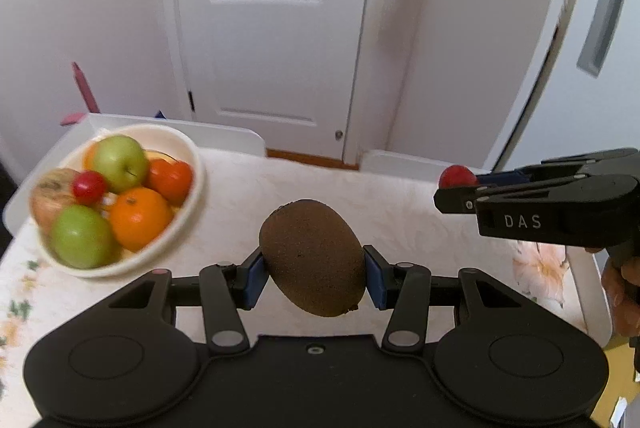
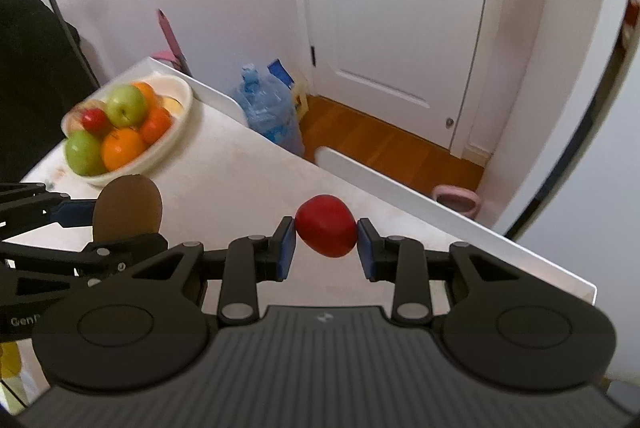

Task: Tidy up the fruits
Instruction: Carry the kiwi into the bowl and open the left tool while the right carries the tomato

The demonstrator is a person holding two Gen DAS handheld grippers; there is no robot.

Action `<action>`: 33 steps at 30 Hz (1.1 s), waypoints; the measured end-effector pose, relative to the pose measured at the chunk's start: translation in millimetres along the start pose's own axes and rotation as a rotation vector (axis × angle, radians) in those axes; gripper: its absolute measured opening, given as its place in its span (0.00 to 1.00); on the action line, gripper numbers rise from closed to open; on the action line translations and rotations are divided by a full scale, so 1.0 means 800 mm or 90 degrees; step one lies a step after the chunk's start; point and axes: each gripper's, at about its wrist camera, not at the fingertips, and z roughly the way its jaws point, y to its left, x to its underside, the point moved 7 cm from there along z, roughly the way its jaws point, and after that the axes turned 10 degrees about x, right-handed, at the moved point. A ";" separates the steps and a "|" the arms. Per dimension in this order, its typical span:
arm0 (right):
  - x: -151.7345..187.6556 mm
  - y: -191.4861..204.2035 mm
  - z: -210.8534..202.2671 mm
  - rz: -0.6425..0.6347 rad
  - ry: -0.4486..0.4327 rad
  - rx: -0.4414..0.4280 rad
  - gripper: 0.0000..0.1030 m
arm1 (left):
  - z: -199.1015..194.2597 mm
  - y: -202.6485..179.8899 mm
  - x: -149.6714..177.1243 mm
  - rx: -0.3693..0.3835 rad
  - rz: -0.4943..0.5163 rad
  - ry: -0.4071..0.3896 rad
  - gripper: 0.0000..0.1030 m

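A white bowl [image 1: 192, 156] is sitting at the left of the bench [image 1: 400, 212], heaped with blurred fruit, seemingly apples and oranges. Beside it, the left gripper [image 1: 316, 274] is clamping its fingers on a brown kiwi [image 1: 314, 256] above the bench. Further right, the right gripper [image 2: 326, 242] is pinching a small red fruit [image 2: 327, 230].

Bowl [image 1: 196, 164] far left, tabletop [image 1: 400, 204] center bare
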 end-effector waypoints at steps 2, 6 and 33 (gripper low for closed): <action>-0.009 0.014 -0.009 -0.001 -0.010 -0.006 0.46 | -0.015 0.012 -0.006 -0.004 -0.004 -0.014 0.52; -0.030 0.045 -0.023 -0.005 -0.024 -0.013 0.46 | -0.046 0.044 -0.023 -0.012 -0.009 -0.038 0.52; -0.160 0.245 0.030 0.033 -0.047 -0.006 0.46 | -0.031 0.284 -0.099 0.011 0.010 -0.004 0.52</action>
